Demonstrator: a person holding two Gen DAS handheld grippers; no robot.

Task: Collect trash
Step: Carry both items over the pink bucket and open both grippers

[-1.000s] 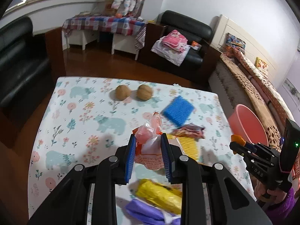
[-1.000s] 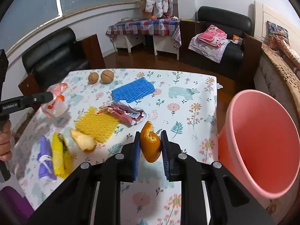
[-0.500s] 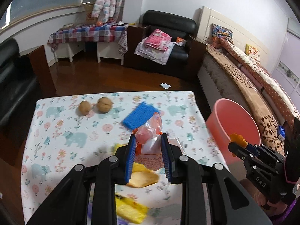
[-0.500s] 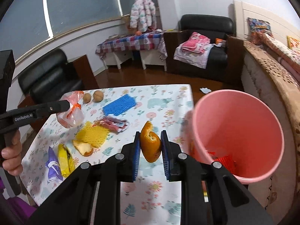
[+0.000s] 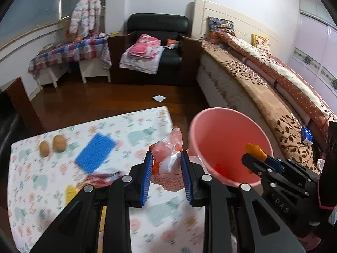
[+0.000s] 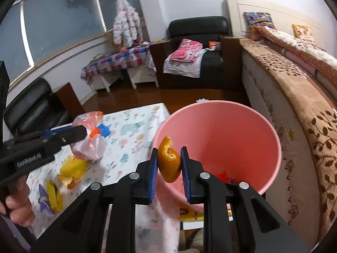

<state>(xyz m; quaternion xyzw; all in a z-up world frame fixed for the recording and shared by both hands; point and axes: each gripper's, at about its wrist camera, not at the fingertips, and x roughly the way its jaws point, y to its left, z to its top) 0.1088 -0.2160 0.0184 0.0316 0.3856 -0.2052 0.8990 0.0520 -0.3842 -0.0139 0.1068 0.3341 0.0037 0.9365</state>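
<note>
2 walnuts (image 5: 52, 146) in left view, purple wrapper (image 6: 43, 200) in right

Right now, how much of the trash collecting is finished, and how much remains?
Done: something red already lies in the pink bucket.
In hand: the right gripper holds an orange peel at the bucket's rim; the left gripper holds a crumpled plastic bag.
Left: yellow and purple wrappers, another peel and other scraps on the table.

right hand-held gripper (image 6: 168, 164) clamps orange peel (image 6: 169, 162) | over pink bucket (image 6: 242, 113) rim
</note>
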